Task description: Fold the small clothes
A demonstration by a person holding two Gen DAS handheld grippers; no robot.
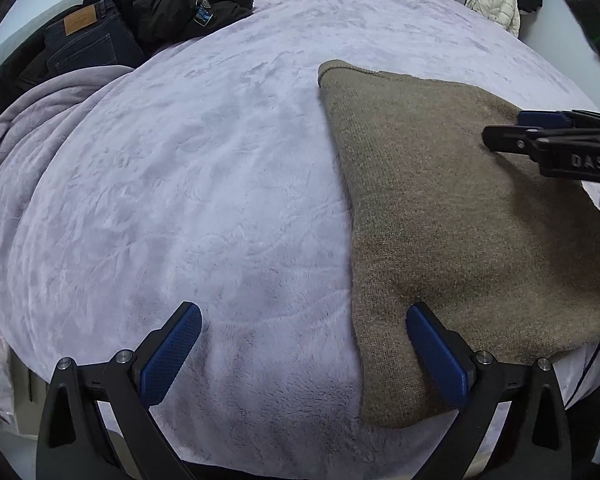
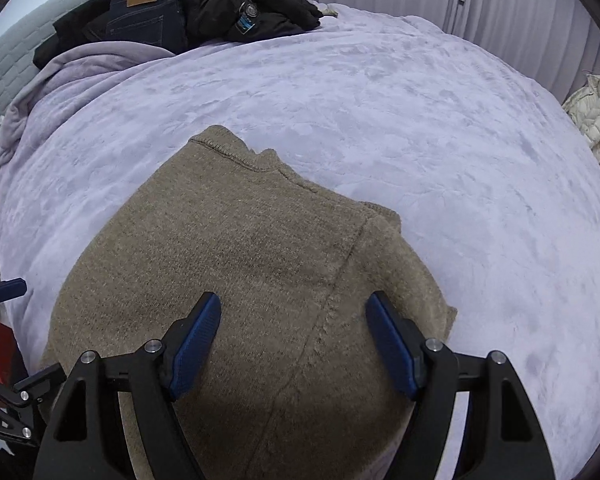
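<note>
Both my left gripper (image 1: 302, 354) and right gripper (image 2: 294, 344) gape empty; pinching the sweater (image 2: 236, 248) carelessly risks snagging the plush blanket (image 1: 180, 180) underneath.

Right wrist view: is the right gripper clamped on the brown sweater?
No. The right gripper has its jaws spread wide above the brown sweater, which lies flat on the lilac blanket, with no fabric pinched between the pads.

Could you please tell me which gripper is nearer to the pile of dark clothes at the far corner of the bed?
Left. The left gripper straddles the sweater's edge nearest the dark clothes; the right gripper is over the sweater's other half.
</note>
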